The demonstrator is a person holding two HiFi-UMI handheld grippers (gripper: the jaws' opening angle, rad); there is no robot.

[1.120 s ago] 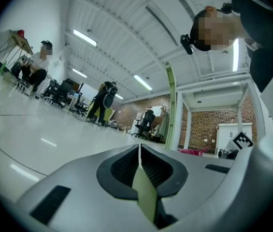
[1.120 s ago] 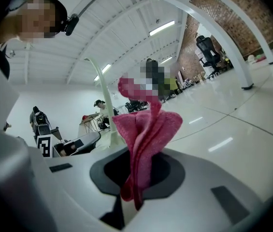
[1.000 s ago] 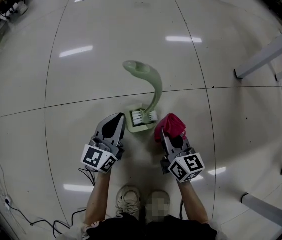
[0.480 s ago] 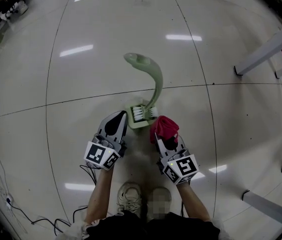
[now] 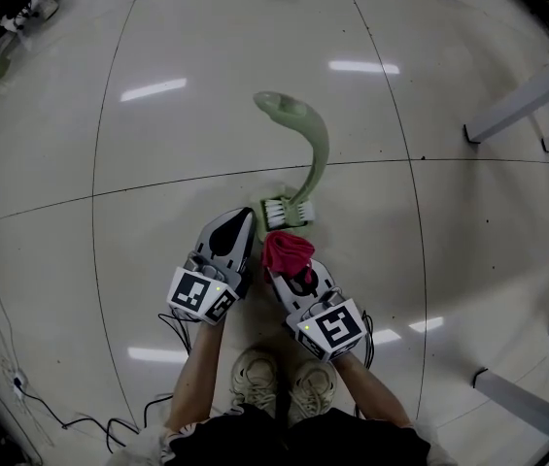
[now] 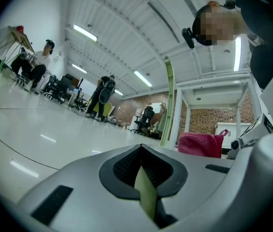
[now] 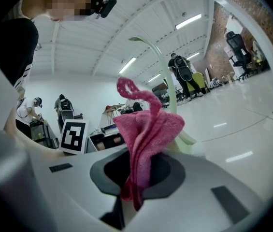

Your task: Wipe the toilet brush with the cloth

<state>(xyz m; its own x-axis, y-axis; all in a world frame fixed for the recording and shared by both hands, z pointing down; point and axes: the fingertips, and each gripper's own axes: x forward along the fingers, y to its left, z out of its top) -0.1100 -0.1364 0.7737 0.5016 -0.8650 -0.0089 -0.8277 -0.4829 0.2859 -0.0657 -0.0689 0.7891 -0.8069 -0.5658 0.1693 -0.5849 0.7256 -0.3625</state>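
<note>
Left gripper (image 5: 243, 219) sits low over the floor (image 5: 157, 163), pointing level. Its jaws are pressed together on a thin pale green strip (image 6: 146, 192). That's probably the edge of the brush's base, but I can't confirm it from my feeds.

The toilet brush (image 5: 315, 153) stands just past that gripper's tip and a bit to its right. The bristle end is down by the jaws, and the curved green handle rises up and away from both grippers.

Right gripper (image 5: 293, 272) is close beside the left one, angled in toward it. It's pinching the pink cloth (image 5: 287, 252), which bunches up out of the jaw tips with a loop sticking up on top. The bunch sits right in front of the bristle end, just short of it. I honestly can't tell whether it's touching yet.
</note>
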